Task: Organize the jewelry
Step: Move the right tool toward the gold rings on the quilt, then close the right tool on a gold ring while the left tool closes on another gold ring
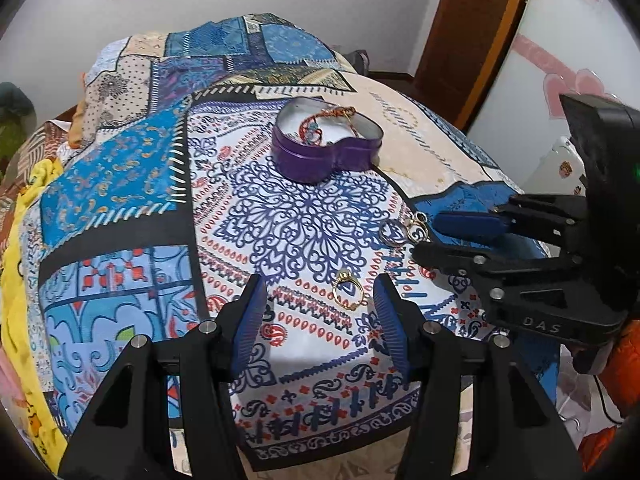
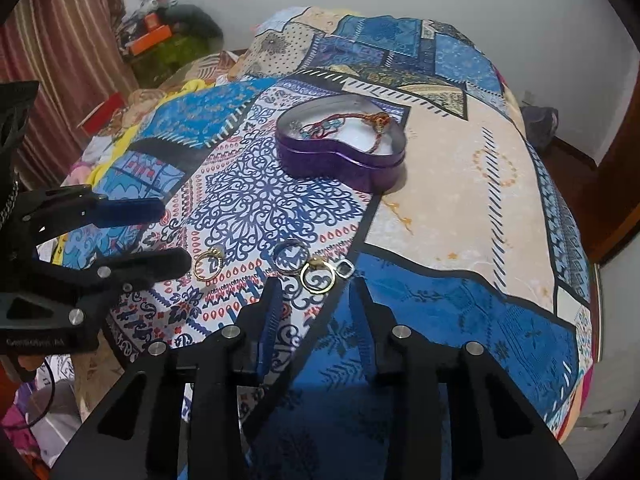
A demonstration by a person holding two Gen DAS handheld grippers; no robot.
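Left gripper (image 1: 320, 300): released, gold ring (image 1: 347, 290) between its fingers.
Right gripper (image 2: 316, 296): unclenched, holding nothing.
Tin (image 2: 340, 160): purple, heart-shaped, red-and-blue bracelet (image 2: 336, 124) inside.

Patchwork-printed bedspread (image 1: 304, 216): matt woven cloth. Heart-shaped tin (image 1: 320, 148): glossy purple metal outside, bright bare metal inside. Bracelet (image 2: 344, 124): braided thread. Rings (image 2: 318, 276): polished gold-coloured and silver-coloured metal. Left tool (image 1: 320, 304): matt black plastic, ribbed blue pads, bright metal pins. Door frame (image 1: 480, 40): varnished wood.
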